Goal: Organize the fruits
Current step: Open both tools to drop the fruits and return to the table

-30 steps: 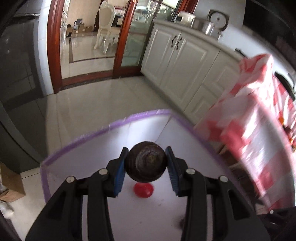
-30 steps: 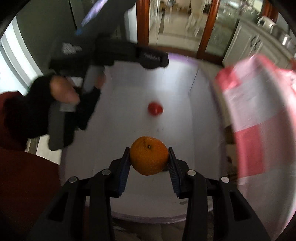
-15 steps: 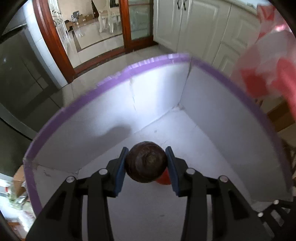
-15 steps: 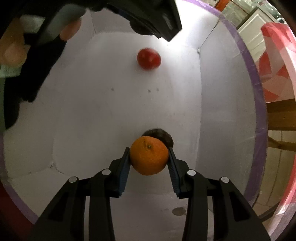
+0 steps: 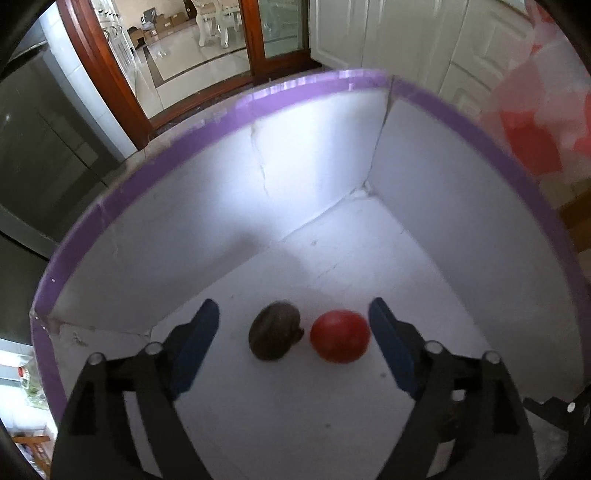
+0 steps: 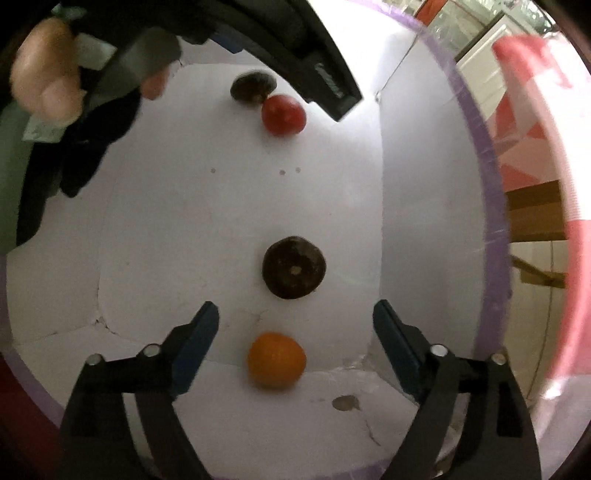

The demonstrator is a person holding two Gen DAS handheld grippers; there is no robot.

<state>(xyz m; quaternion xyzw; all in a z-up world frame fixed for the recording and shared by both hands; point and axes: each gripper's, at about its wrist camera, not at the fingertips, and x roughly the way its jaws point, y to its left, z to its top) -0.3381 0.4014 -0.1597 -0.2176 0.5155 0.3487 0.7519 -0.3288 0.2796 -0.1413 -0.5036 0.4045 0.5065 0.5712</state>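
A white foam box with a purple rim holds the fruit. In the left wrist view my left gripper is open above a dark brown fruit and a red tomato lying side by side on the box floor. In the right wrist view my right gripper is open over an orange near the box's near wall. A second dark brown fruit lies mid-floor. The first brown fruit and the tomato lie farther in, under the left gripper's body.
A red and white checked cloth hangs to the right of the box. White cabinets and a wood-framed glass door stand beyond it. The box walls enclose the floor on all sides.
Both grippers have opened. The left let go of the dark brown fruit, now beside the tomato. The right let go of the orange, now on the box floor.
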